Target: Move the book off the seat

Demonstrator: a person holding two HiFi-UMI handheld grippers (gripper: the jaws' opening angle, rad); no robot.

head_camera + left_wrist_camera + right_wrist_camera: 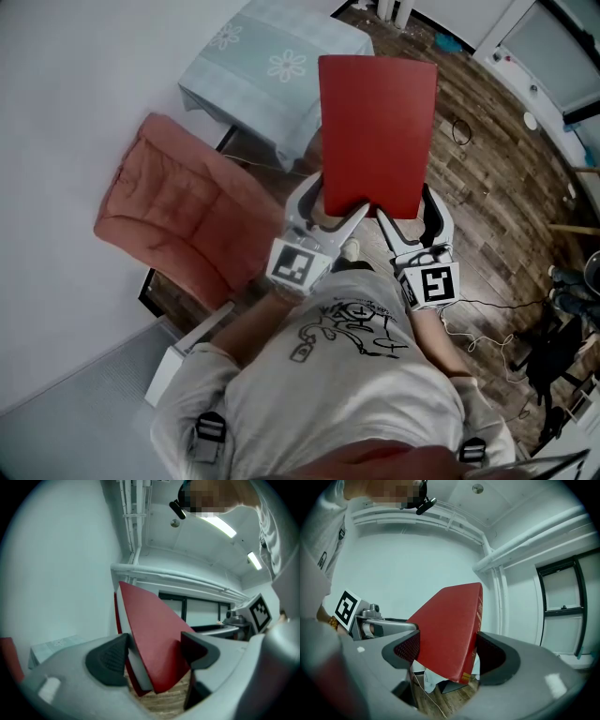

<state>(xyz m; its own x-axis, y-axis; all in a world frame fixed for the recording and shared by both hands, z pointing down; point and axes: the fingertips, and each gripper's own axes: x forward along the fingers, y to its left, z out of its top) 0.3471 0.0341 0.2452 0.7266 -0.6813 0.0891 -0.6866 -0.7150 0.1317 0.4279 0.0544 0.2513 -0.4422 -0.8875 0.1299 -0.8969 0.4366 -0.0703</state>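
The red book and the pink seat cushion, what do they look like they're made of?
The book looks like a hardcover: stiff board in a matte red covering, cloth or paper, since it shows no sag though held only at its lower edge. The seat cushion looks like soft pink fabric over padding, with quilted stitch lines and puffed panels.

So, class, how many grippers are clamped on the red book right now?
2. The left gripper grips the book at its near left corner; the right gripper grips its near right corner. Both are in plain view.
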